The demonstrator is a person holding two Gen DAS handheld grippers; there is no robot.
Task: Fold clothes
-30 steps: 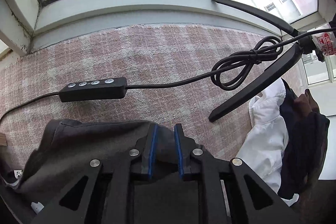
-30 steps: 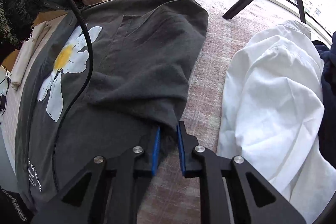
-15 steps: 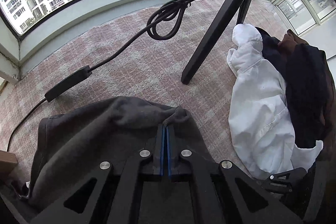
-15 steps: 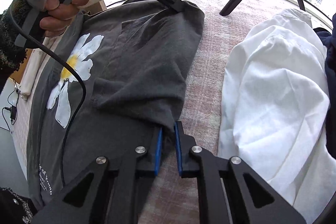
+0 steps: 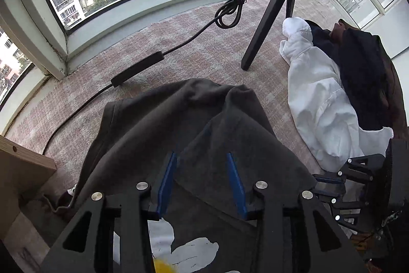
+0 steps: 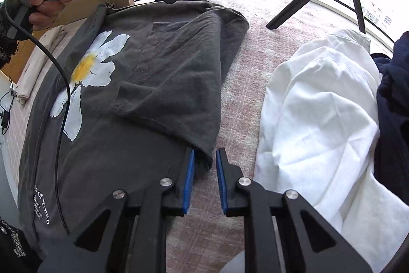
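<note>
Pink checked rug point(image 6: 237, 83) — daisy-print grey T-shirt point(image 6: 163, 83) half-folded, both claws opening, released.

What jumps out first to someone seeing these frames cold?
The dark grey T-shirt with its white and yellow daisy print, spread on the pinkish checked cloth with one side folded over. Next, the crumpled white garment heaped to its right, beside dark clothes. Then the black tripod standing by the curved window, its cable looped above the cloth.
</note>
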